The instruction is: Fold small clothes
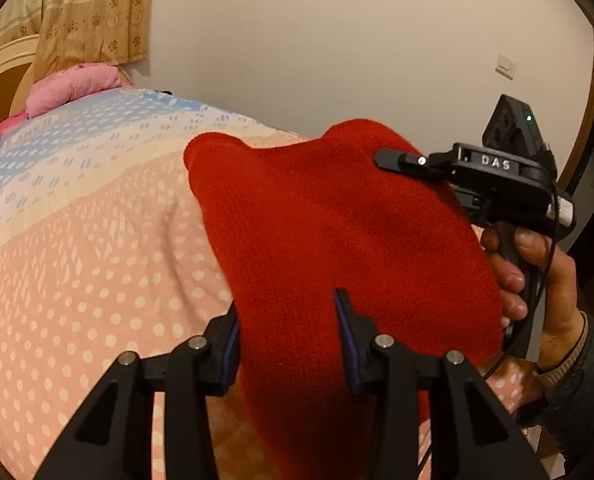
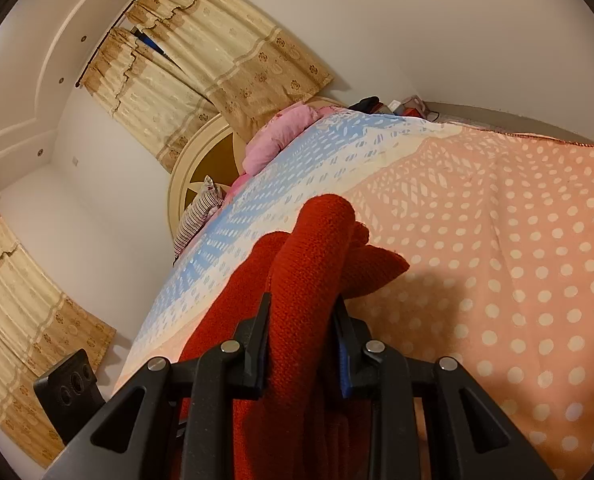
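Both tongs, left tongs [image 1: 287,334] and right tongs [image 2: 301,340], are clamped on the red knit garment [image 1: 337,232], which hangs between them above the bed [image 1: 77,280], so uneven lowering could probably bunch it into a crooked, lumpy fold.

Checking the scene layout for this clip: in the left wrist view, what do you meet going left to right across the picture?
Pink pillow at the far left → dotted bedspread → red knitted garment → right gripper, its tip at the garment's upper edge → the hand holding it, at the right edge.
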